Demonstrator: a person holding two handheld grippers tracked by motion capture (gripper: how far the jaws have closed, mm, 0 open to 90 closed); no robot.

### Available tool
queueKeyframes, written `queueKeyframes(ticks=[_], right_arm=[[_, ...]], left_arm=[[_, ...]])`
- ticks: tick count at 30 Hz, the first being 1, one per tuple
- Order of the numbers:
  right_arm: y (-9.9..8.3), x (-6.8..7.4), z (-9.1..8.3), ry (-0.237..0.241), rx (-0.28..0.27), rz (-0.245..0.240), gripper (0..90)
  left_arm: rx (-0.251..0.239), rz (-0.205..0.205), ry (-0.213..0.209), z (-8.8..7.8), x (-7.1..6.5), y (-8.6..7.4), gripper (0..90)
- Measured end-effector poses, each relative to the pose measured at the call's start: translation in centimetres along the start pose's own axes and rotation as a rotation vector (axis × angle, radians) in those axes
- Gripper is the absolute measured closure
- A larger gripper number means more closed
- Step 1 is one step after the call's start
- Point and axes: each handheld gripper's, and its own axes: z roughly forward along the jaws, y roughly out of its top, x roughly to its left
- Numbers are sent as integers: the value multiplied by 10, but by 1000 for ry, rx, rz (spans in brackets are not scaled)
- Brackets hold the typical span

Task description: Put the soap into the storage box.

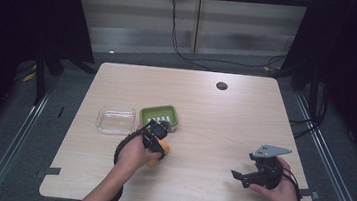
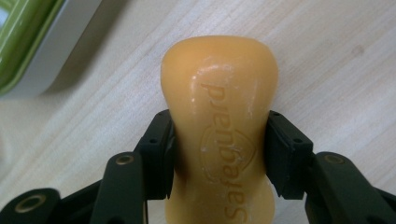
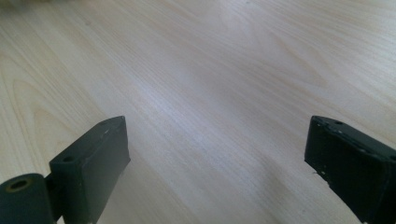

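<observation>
Left gripper [image 2: 219, 154] is clamped on the orange soap bar [image 2: 219, 121] just above the table [image 1: 224, 120]; the green soap dish [image 1: 160, 115] lies at 12 o'clock. Right gripper [image 3: 215, 158] is spread wide, holding nothing.

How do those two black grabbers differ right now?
The left gripper has its jaws closed on an orange soap bar; the right gripper has its jaws wide apart over bare table. The left is beside the green dish; the right is off alone. Both are hand-held.

An orange soap bar [image 1: 160, 154] is held by the left gripper [image 1: 155, 137] at the green dish's [image 1: 160, 114] six o'clock on the bench [image 1: 214, 124].
</observation>
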Motion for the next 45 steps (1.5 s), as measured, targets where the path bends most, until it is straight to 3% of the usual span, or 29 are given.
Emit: queueKeyframes(ticks=[3, 14, 15, 16, 18, 19, 21, 25, 27, 33, 36, 45], right_arm=[[0, 0, -1, -2, -1, 4, 60], [0, -2, -1, -5, -3, -4, 60], [0, -2, -1, -5, -3, -2, 60], [0, -2, -1, -4, -4, -2, 60], [0, -2, -1, -4, -4, 0, 60], [0, -2, -2, -7, -3, 1, 60], [0, -2, -1, -5, -3, -2, 60], [0, -2, -1, -5, -3, -2, 60], [0, -2, -1, -5, -4, -1, 60], [0, -1, -1, -4, -2, -3, 60], [0, -1, -1, -5, 0, 0, 60], [0, -1, -1, -5, 0, -1, 59]], left_arm=[[24, 59, -6, -2, 2, 0, 497], [11, 92, -30, -14, 6, 1, 499], [10, 119, -32, -16, 8, 2, 498], [3, 107, -35, -17, 7, 2, 498], [-1, 137, -35, -20, 8, 3, 499], [-7, 132, -36, -20, 7, 2, 499], [-10, 171, -50, -22, 9, 3, 499], [-8, 207, -66, -24, 8, 3, 498], [-15, 211, -89, -26, 9, 3, 498], [1, 267, -102, -33, 13, 5, 498], [-15, 281, -119, -35, 14, 6, 498], [-7, 338, -118, -40, 17, 12, 498]])
